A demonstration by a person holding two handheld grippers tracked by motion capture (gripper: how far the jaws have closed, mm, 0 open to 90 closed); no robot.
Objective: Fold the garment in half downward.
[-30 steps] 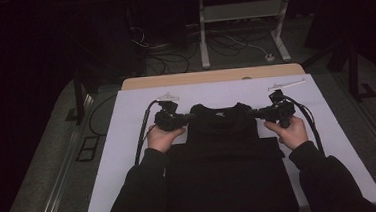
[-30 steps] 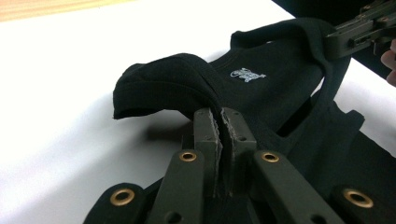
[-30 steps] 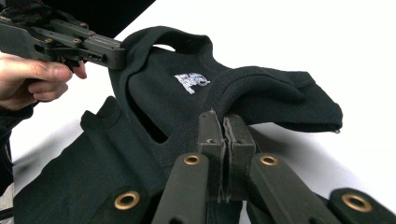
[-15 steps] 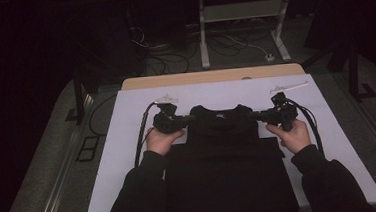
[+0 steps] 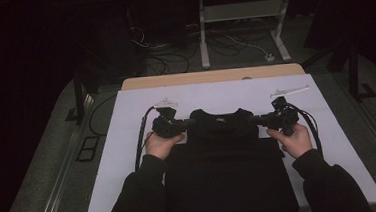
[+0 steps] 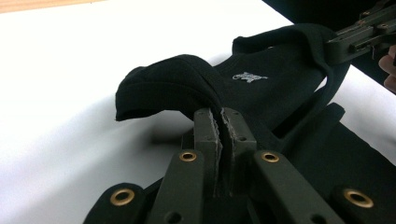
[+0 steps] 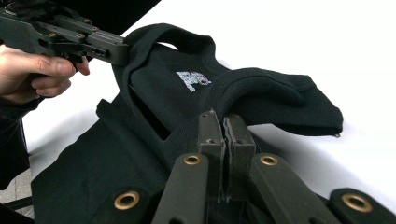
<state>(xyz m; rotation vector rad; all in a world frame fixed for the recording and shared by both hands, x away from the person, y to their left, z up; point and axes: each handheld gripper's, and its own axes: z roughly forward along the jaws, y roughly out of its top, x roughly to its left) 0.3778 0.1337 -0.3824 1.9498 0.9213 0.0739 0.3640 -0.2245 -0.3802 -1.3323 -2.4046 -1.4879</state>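
Currently both grippers, left and right, were clamped shut on the shirt's shoulders, shirt at frame centre on the white sheet. Fold step; next likely needs even lift.

A white sheet covers the table, black garment on it

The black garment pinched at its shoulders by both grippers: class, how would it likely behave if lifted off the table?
The black garment would probably hang limp, since its sleeve already droops over the left gripper. It likely weighs little: thin knit, held by small pinches, including the right gripper. It would probably not slip, as the cloth bunches between the shut jaws.
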